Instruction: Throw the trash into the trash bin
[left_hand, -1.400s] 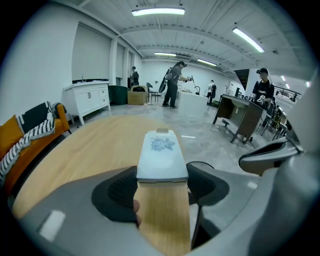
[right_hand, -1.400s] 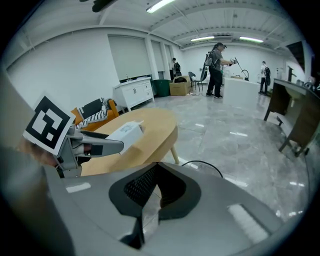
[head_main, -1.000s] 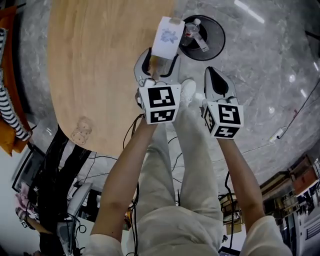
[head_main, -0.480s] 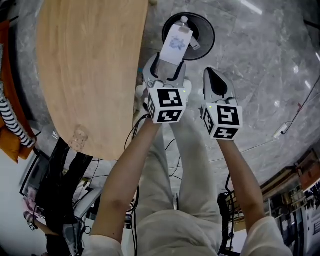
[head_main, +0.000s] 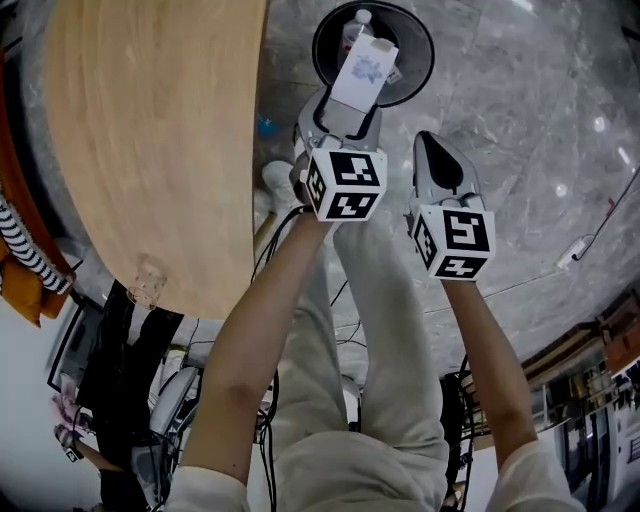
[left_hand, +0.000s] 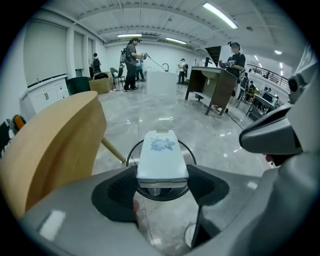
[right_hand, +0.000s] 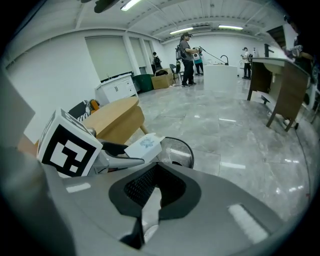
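A white pack with a blue flower print (head_main: 364, 71) is clamped between the jaws of my left gripper (head_main: 346, 108). It hangs right over the round black trash bin (head_main: 418, 42) on the floor. In the left gripper view the pack (left_hand: 161, 154) covers most of the bin's rim (left_hand: 131, 152). A clear bottle (head_main: 354, 22) lies inside the bin. My right gripper (head_main: 429, 142) is to the right, shut and empty, short of the bin. From the right gripper view, the pack (right_hand: 144, 145) pokes out over the bin (right_hand: 181, 149), while this gripper's (right_hand: 155, 193) jaws meet on nothing.
A rounded wooden table (head_main: 150, 140) fills the left, its edge close to the bin. The floor is polished grey marble (head_main: 540, 120). Cables (head_main: 520, 290) trail on the floor at the right. Desks and people stand far across the room (left_hand: 220, 75).
My left gripper has carried the pack away from the table edge and down over the bin's opening. The right gripper moved with it, staying shut.
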